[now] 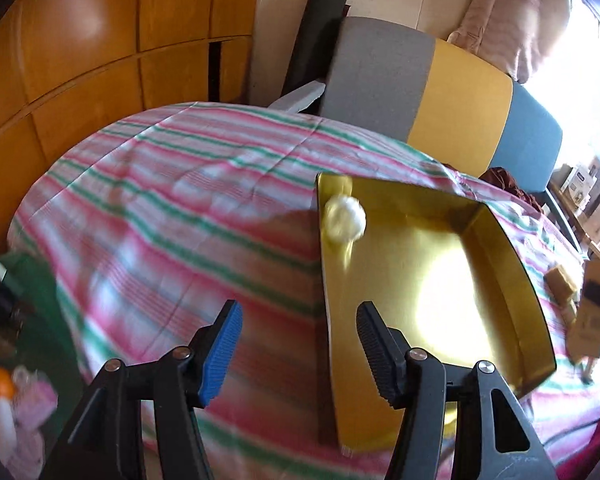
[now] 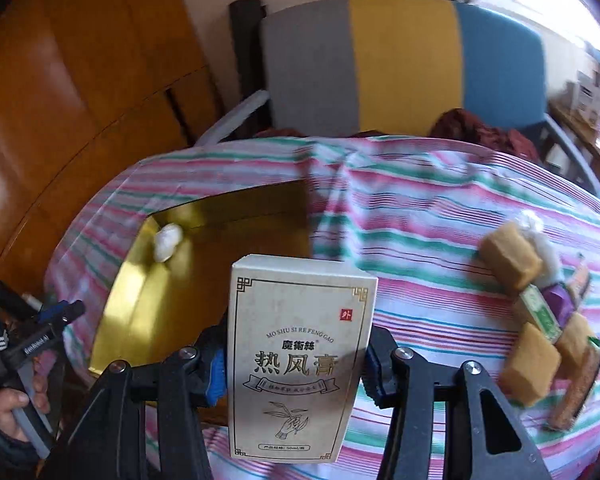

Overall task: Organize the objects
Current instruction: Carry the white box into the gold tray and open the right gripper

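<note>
A gold tray (image 1: 512, 264) lies on the striped tablecloth (image 1: 160, 208), with a white cotton ball (image 1: 345, 218) in its far left corner. My left gripper (image 1: 298, 344) is open and empty; it straddles the tray's near left edge, one finger over the cloth and one over the tray. In the right wrist view my right gripper (image 2: 295, 376) is shut on a cream cardboard box (image 2: 300, 344) with Chinese print, held upright above the cloth just right of the tray (image 2: 140, 304). The cotton ball (image 2: 167, 242) shows there too. That box (image 1: 592, 312) appears at the left view's right edge.
Several small tan blocks and packets (image 2: 540, 320) are heaped on the cloth at the right. A chair with a grey, yellow and blue back (image 1: 432, 92) stands behind the table, and wooden cabinets (image 1: 80, 40) to the left. A hand (image 2: 8, 408) holds the left gripper.
</note>
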